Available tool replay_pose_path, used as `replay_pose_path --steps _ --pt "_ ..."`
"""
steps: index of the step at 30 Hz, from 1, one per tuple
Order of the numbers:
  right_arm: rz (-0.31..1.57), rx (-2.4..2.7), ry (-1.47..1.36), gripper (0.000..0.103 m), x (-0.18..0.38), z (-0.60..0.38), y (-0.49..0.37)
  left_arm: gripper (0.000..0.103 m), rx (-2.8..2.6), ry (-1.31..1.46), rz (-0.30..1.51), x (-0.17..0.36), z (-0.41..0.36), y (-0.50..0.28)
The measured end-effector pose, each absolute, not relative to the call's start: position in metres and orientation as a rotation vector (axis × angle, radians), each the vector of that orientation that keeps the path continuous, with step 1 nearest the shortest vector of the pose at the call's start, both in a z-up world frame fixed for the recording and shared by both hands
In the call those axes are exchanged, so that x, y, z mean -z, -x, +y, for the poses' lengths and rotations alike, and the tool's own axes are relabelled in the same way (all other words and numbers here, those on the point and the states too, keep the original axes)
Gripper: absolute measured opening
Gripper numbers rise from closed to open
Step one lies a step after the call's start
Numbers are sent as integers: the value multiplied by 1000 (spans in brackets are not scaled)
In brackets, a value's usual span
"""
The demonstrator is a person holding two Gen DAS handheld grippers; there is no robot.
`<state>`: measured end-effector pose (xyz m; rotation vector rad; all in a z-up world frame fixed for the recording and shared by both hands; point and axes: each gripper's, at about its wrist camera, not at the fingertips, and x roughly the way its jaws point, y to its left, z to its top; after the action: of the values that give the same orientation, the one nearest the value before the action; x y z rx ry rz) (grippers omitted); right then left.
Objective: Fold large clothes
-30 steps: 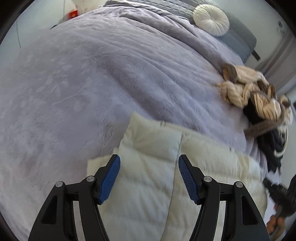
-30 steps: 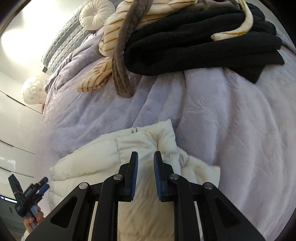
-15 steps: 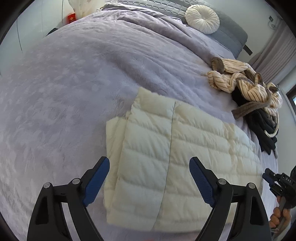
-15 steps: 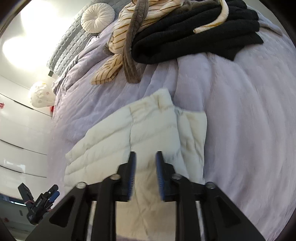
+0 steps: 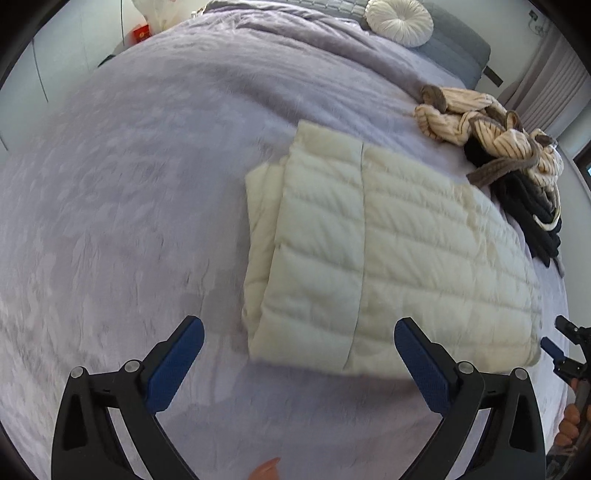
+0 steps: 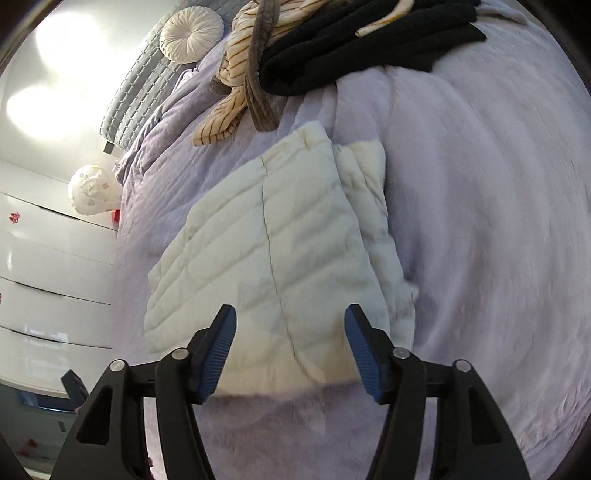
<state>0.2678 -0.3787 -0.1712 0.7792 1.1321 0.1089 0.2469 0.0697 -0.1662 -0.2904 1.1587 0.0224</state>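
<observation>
Jacket: your folded cream quilted jacket (image 5: 388, 254) lies flat on the lilac bedspread (image 5: 129, 184).
Left gripper (image 5: 299, 350): jaws opening, nothing between them, just short of jacket's near edge.
Right gripper (image 6: 290, 347): jaws opening, empty, over jacket's near edge.
Writing: none readable.

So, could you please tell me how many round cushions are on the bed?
1. The round cushion lies at the head of the bed, beyond the clothes pile. Others may be hidden outside the view.
</observation>
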Motion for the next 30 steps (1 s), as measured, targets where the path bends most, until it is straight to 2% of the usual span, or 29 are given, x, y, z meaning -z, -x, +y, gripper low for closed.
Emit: replay_pose_path --steps 2,6,7,9,17,30 --pt "1128 -115 -805 82 173 -377 -257 103 -32 296 1167 171 71 -239" --pt "1130 -110 -851 87 182 -375 -240 103 -37 324 1196 181 74 -231" --pt "1134 -106 -861 95 186 -374 -235 103 -41 322 1203 183 74 -230" --pt "1135 -105 -876 103 190 -372 -230 103 -43 309 1206 185 73 -228" --pt "1164 -130 -930 103 210 -360 -218 103 15 416 1225 192 80 -222" --pt "1128 -158 -1105 103 240 -367 -218 103 63 784 1188 227 112 -223"
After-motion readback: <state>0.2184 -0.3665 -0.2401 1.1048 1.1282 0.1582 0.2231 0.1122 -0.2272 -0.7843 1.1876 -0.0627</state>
